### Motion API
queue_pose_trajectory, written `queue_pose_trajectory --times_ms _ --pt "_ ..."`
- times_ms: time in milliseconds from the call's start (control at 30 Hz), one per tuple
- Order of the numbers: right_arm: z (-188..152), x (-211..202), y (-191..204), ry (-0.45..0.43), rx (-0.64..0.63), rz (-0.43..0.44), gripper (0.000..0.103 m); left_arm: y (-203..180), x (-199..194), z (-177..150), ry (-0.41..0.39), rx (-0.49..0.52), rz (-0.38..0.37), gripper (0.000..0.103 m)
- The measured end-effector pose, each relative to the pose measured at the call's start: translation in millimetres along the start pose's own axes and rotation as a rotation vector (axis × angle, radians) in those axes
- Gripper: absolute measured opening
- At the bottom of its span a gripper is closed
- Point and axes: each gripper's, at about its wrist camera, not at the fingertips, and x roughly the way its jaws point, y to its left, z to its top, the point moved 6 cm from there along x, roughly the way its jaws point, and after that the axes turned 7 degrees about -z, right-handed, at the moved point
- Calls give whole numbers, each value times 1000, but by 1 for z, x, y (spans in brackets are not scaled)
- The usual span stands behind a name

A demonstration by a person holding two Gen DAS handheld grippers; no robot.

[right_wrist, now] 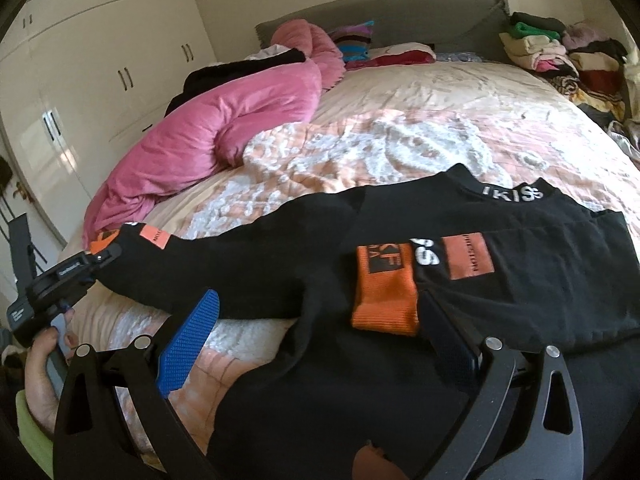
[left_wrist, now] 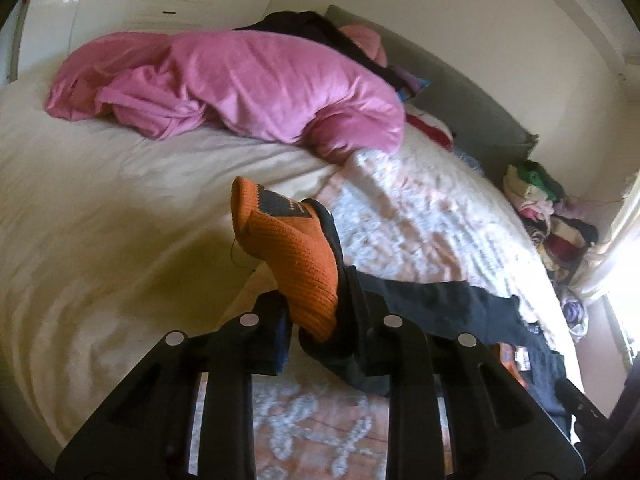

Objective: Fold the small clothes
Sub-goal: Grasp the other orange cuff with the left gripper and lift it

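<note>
A black long-sleeved top (right_wrist: 500, 248) with orange cuffs and patches lies spread on the bed. My left gripper (left_wrist: 316, 300) is shut on one orange sleeve cuff (left_wrist: 288, 248) and holds it lifted, the black sleeve (left_wrist: 440, 296) trailing right. It also shows in the right wrist view (right_wrist: 100, 256) at the far left, pinching the sleeve end. My right gripper (right_wrist: 320, 320) is open over the top's lower part; its blue left pad (right_wrist: 192, 340) is bare, its right finger lies beside the other orange cuff (right_wrist: 386, 296), folded onto the body.
A pink duvet (left_wrist: 240, 80) is bunched at the bed's far left. A patterned peach bedspread (right_wrist: 400, 136) covers the bed. Stacked folded clothes (right_wrist: 560, 52) sit at the far right by the grey headboard (right_wrist: 400, 16). White wardrobes (right_wrist: 100, 60) stand left.
</note>
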Motion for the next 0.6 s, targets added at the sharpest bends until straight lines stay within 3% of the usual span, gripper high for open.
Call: queue_pose_trajectory --times_ms 300,600 --pt "3 -14 -32 -21 47 -25 99 -32 -16 7 -52 28 -87 12" --pt "5 -39 -70 -55 126 -38 99 -78 -15 7 -25 79 -147 11"
